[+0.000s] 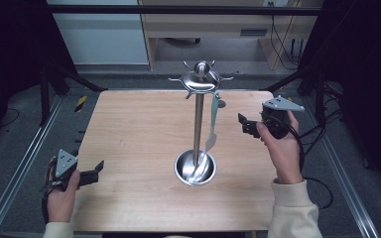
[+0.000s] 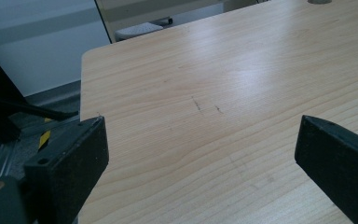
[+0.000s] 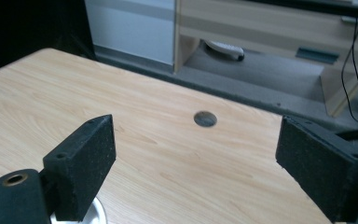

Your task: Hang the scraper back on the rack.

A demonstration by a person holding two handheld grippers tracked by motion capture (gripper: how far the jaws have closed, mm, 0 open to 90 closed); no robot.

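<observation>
Steel stand: upright at worktop centre, round base near, hooked crown far.
Pale spatula: hangs from crown, right of pole.
Right gripper: right of spatula, apart, jaws spread, nothing between.
Left gripper: near left edge, jaws spread, nothing between.
</observation>
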